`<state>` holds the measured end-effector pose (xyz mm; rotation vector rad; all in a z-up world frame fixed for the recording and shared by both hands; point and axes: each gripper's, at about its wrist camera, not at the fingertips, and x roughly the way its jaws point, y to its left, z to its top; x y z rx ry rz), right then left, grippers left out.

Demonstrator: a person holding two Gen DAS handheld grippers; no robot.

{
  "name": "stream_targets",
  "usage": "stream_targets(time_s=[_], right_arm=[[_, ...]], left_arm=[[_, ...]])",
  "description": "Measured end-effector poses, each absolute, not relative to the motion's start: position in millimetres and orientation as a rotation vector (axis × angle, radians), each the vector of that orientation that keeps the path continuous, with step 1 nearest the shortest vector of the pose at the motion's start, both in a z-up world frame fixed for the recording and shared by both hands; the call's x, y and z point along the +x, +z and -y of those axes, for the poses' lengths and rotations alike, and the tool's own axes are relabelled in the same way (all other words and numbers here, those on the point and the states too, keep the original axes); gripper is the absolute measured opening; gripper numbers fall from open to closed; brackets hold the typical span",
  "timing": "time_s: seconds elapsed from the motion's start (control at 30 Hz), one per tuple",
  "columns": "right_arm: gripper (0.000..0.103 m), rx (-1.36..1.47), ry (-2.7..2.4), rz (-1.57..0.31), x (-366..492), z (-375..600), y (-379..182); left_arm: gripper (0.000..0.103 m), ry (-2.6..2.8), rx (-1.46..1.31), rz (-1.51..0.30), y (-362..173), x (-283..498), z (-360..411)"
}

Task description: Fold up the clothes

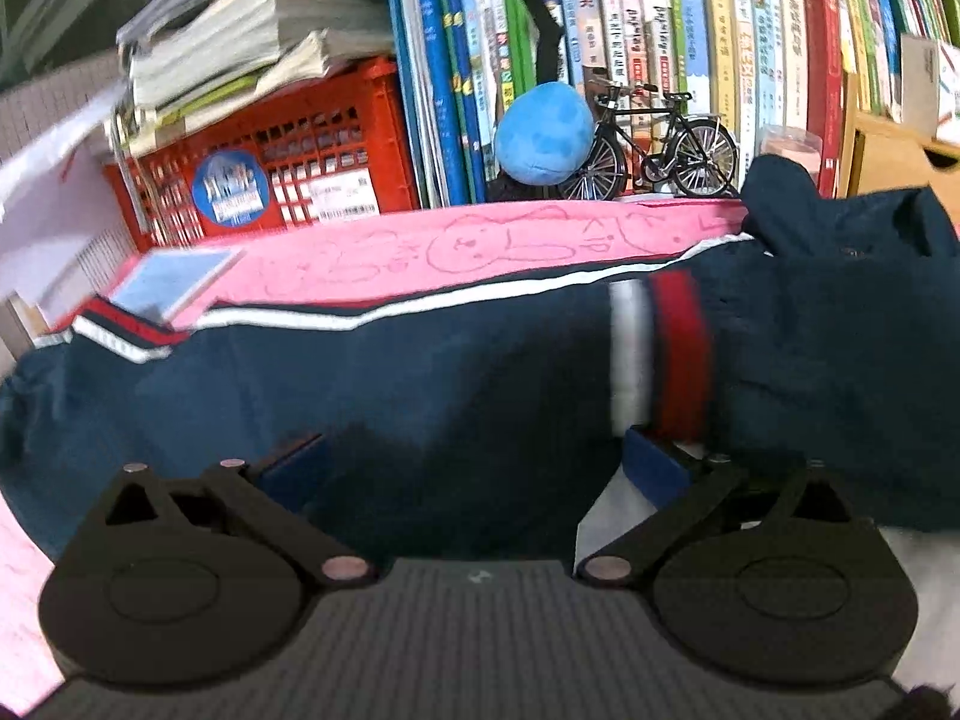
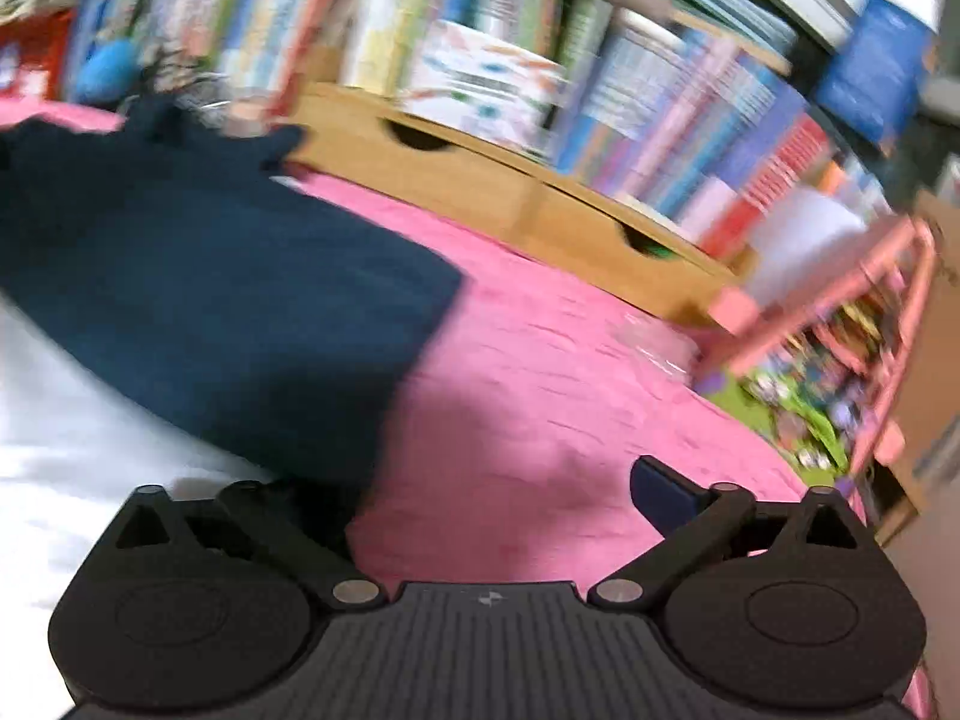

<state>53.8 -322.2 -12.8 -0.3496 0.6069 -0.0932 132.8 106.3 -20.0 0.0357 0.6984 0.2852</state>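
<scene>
Navy garment (image 1: pixel 420 396) with white and red stripes lies across the pink surface (image 1: pixel 540 240), in front of the book row (image 1: pixel 660 30). Left gripper (image 1: pixel 474 462) fingers spread wide, low over the garment. Right gripper (image 2: pixel 480 498) fingers also wide apart, at the garment's right edge; view blurred.

Both wrist views sit low and close over the navy garment (image 1: pixel 420 384), facing the bookshelf (image 1: pixel 660 30); the right view angles rightward, sharing garment (image 2: pixel 198 276) and bookshelf (image 2: pixel 540 60).
</scene>
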Motion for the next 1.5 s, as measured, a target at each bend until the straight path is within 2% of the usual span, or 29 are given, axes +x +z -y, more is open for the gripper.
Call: stream_targets(time_s=[0.17,0.27,0.47,0.63,0.87,0.97,1.07,1.23,1.37,1.4,1.47,1.5], right_arm=[[0.102,-0.167,-0.12,-0.662,64.0,362.6,-12.6],[0.1,-0.27,-0.131,-0.634,50.8,333.2,-9.0],[0.103,-0.545,-0.075,-0.561,43.7,290.7,-19.2],[0.103,-0.414,-0.157,-0.585,53.2,321.2,-17.4],[0.103,-0.488,-0.163,-0.545,43.7,322.1,-18.1],[0.103,-0.317,-0.109,-0.602,50.0,349.0,-14.0],[0.1,-0.263,-0.087,-0.656,48.8,342.7,-6.0],[0.103,-0.245,0.228,-0.519,22.9,292.3,30.0],[0.103,-0.121,0.438,-0.493,50.9,249.0,41.8],[0.101,-0.086,0.447,-0.51,66.5,241.7,39.3],[0.083,-0.033,0.411,-0.577,94.7,234.5,30.3],[0.056,-0.005,0.362,-0.625,106.5,238.0,24.8]], left_arm=[[0.103,0.26,-0.032,-0.711,-22.2,132.5,-115.6],[0.103,0.262,-0.03,-0.71,-22.3,131.8,-114.4],[0.1,0.269,-0.091,-0.652,1.5,113.5,-117.8],[0.102,0.238,0.089,-0.558,17.5,122.0,-82.7],[0.103,0.235,0.154,-0.641,-18.5,155.4,-69.9],[0.103,0.22,0.112,-0.649,-18.1,154.7,-74.6],[0.103,0.214,0.099,-0.652,-16.8,153.4,-76.0],[0.103,0.189,0.033,-0.667,-17.0,153.9,-85.7],[0.103,0.143,-0.081,-0.694,-17.5,154.1,-102.6],[0.103,0.123,-0.101,-0.699,-17.3,153.3,-107.4],[0.103,0.089,-0.078,-0.701,-16.0,150.1,-110.5],[0.103,0.079,-0.07,-0.703,-15.9,149.2,-111.4]])
